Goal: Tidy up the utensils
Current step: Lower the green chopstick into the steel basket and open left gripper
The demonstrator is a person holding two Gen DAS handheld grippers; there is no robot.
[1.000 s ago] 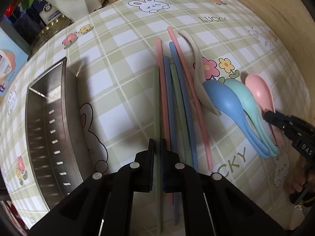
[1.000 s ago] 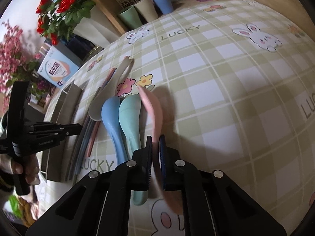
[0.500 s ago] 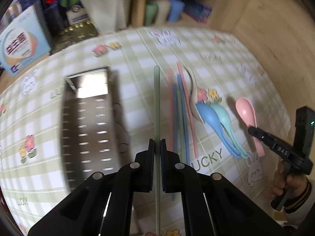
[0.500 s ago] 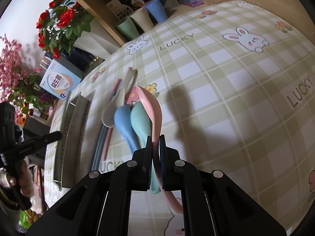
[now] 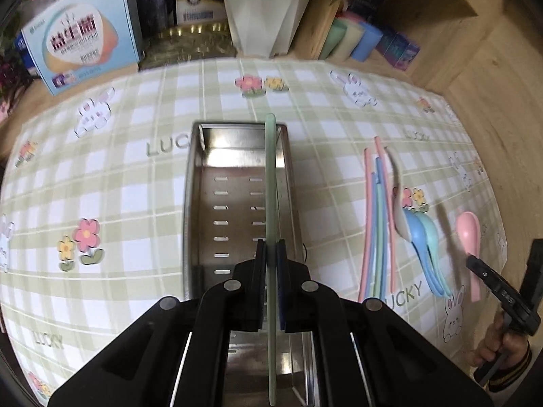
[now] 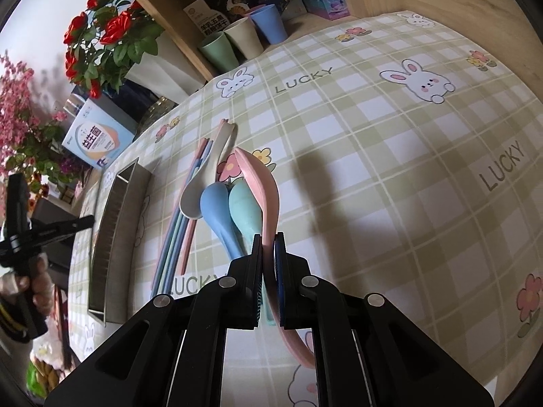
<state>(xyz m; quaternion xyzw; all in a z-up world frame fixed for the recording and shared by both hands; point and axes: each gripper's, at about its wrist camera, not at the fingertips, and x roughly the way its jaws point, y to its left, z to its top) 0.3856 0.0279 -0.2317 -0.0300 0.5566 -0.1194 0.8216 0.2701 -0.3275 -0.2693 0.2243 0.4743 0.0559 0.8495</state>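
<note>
My left gripper is shut on a pale green chopstick and holds it lengthwise above the steel utensil tray. My right gripper is shut on the handle of a pink spoon, lifted off the cloth with its bowl tilted on edge. The pink spoon also shows in the left wrist view. Several pink, blue and green chopsticks lie in a row right of the tray. A white spoon, a blue spoon and a teal spoon lie beside them.
The table carries a green checked cloth. At the back stand a white flower pot, a blue box and three cups. A wooden wall runs along the right side.
My left gripper lifted the green chopstick off the row and carried it left over the steel tray. My right gripper raised the pink spoon off the cloth.
</note>
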